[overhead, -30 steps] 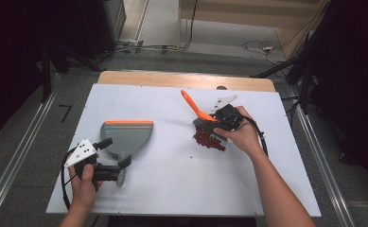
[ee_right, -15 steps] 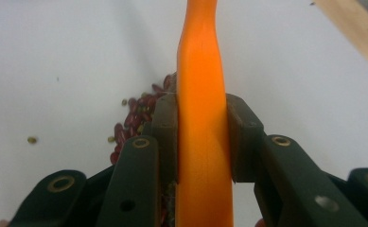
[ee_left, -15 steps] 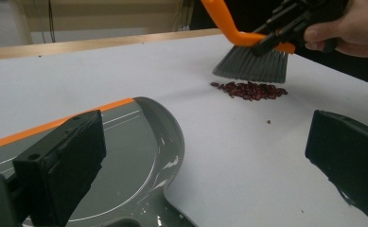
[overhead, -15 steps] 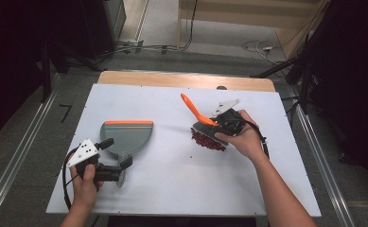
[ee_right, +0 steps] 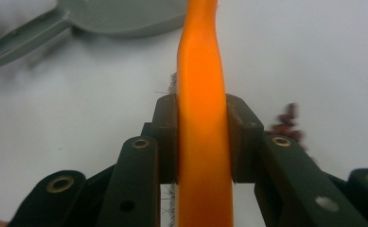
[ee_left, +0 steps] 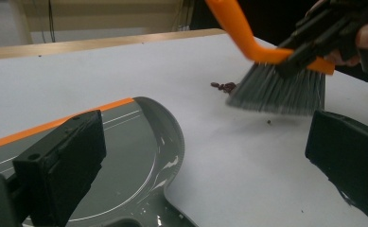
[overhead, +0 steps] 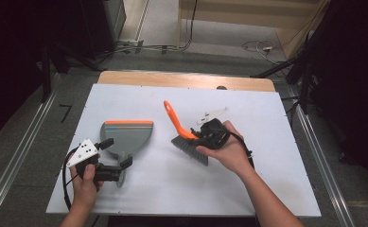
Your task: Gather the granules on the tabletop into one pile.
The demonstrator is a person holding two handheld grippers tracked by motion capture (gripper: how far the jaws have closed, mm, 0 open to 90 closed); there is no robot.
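A grey dustpan point(overhead: 127, 134) with an orange lip lies on the left of the white table point(overhead: 267, 179). My left gripper point(overhead: 117, 152) stands open at the pan's handle end; its jaws spread wide, with the pan point(ee_left: 125, 156) below and between them. My right gripper point(overhead: 199, 137) is shut on the orange handle point(ee_right: 203, 94) of a hand brush point(overhead: 190, 147). The grey bristles point(ee_left: 276, 92) are down near the table, right of the pan. A small heap of dark red bits point(ee_left: 223, 86) lies just behind the bristles and shows beside the handle point(ee_right: 285, 124).
A wooden strip point(overhead: 186, 80) runs along the table's far edge. Metal rails point(overhead: 11, 175) flank the table on the floor, and cables point(overhead: 144, 47) lie beyond it. Bare white surface lies between brush and pan and along the near edge.
My right gripper has swept the brush leftward and nearer, over where the dark red heap lay; the brush and hand now cover the heap in the high view. My left gripper has barely moved.
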